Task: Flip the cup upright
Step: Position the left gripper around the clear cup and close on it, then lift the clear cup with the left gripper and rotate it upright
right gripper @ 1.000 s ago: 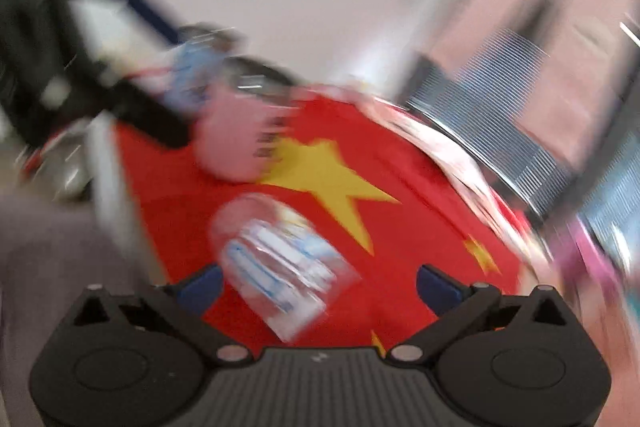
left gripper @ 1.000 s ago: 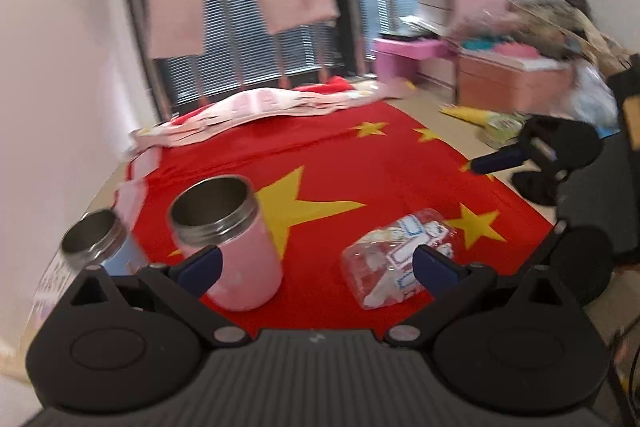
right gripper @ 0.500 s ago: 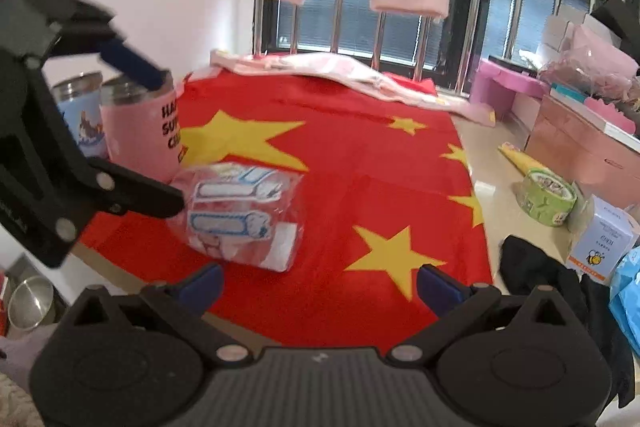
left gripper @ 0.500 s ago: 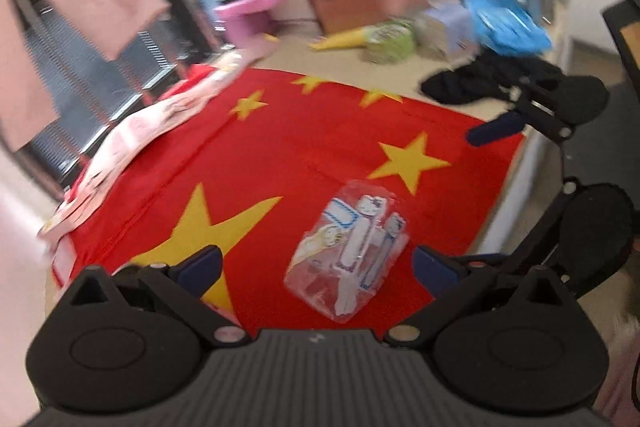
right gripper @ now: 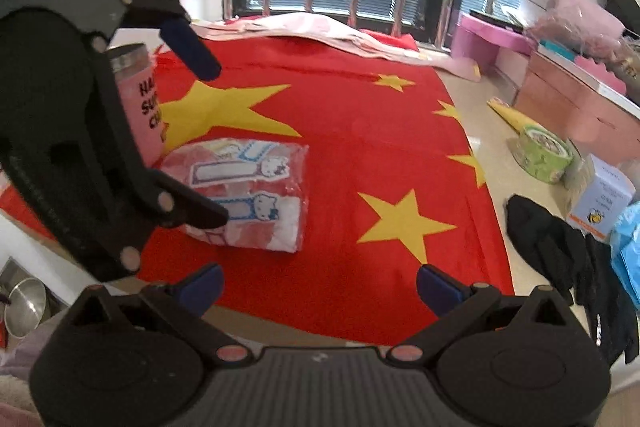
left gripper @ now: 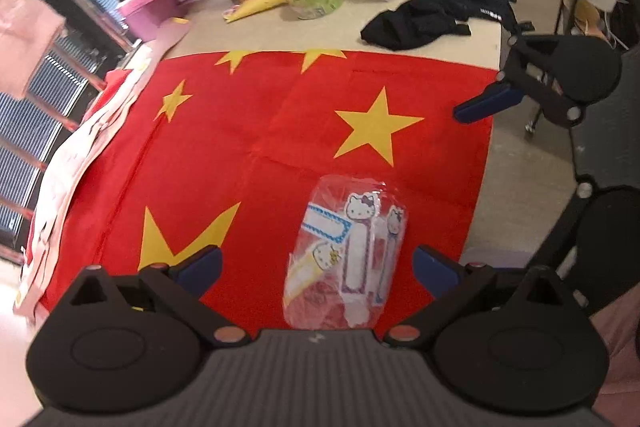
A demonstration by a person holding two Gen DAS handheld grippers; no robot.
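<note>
Left gripper [left gripper: 316, 263] spread wide; right gripper [right gripper: 318, 281] likewise, apparently empty.

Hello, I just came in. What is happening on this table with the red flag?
A person holds two grippers over the red flag. The clear plastic cup with cartoon stickers lies on its side, not yet flipped. The left gripper is open, with the cup between its fingers but not touching them. The right gripper is also open and holds nothing. A pink cup stands upright beside the lying one.
</note>
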